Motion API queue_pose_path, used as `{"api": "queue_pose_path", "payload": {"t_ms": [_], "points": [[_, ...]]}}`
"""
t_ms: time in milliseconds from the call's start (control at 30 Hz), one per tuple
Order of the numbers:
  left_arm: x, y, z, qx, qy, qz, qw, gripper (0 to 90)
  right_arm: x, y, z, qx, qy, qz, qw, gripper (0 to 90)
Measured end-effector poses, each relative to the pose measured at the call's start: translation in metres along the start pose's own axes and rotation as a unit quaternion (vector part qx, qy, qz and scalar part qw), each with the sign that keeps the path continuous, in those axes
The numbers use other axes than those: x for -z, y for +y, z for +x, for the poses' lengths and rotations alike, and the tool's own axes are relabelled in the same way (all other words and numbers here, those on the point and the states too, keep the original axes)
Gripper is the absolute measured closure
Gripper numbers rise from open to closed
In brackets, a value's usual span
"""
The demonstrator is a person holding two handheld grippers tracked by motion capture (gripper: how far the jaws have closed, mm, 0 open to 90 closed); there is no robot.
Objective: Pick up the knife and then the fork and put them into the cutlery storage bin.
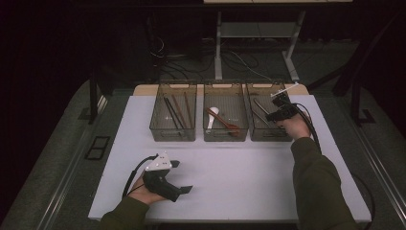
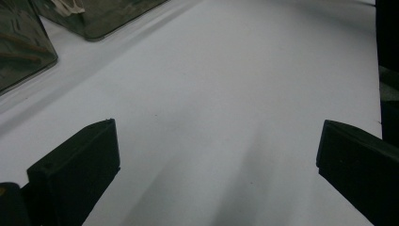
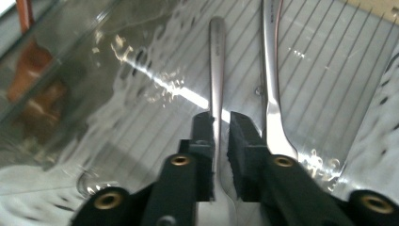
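My right gripper (image 1: 280,108) reaches down into the right-hand clear bin (image 1: 268,136). In the right gripper view its jaws (image 3: 221,117) stand a sliver apart around the handle of a metal utensil (image 3: 216,56) lying on the bin floor. The handle rests against one pad and a thin dark gap shows at the other. A second metal utensil (image 3: 270,70) lies just beside it. My left gripper (image 1: 182,176) rests near the front left of the white table (image 1: 239,172), jaws wide open (image 2: 216,136) with nothing between them.
Three clear bins stand in a row at the table's far edge. The left bin (image 1: 173,134) holds dark and brown chopsticks (image 1: 174,112). The middle one holds a white spoon (image 1: 213,112) and a wooden spoon (image 1: 230,127). Table legs and cables lie beyond.
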State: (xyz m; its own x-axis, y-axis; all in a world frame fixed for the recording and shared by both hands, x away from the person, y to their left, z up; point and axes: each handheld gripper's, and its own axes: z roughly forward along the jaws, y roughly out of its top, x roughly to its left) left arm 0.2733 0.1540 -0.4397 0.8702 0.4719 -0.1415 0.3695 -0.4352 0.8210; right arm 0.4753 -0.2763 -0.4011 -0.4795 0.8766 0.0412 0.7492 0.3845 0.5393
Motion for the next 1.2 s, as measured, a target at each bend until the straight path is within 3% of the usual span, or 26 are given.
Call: {"api": "queue_pose_path", "payload": {"t_ms": [267,533,767,967,1200], "points": [[0.0,0.0,0.0,0.001,0.0,0.0,1.0,0.0,0.009,-0.002,-0.004,-0.013,0.003,-0.03,0.9995,59.7],[-0.001,0.0,0.0,0.0,-0.001,0.003,1.0,0.0,0.028,-0.005,-0.003,-0.014,0.034,-0.083,0.9959,40.0],[-0.002,0.0,0.0,0.005,0.0,0.003,1.0,0.0,0.041,-0.01,0.002,-0.008,0.023,-0.112,0.9935,21.6],[-0.002,0.0,0.0,0.006,0.0,0.002,1.0,0.0,0.051,-0.015,0.008,-0.011,0.031,-0.137,0.9901,14.1],[-0.002,0.0,0.001,0.008,-0.001,0.002,1.0,0.0,0.061,-0.024,0.014,-0.003,0.037,-0.156,0.987,14.0]]}}
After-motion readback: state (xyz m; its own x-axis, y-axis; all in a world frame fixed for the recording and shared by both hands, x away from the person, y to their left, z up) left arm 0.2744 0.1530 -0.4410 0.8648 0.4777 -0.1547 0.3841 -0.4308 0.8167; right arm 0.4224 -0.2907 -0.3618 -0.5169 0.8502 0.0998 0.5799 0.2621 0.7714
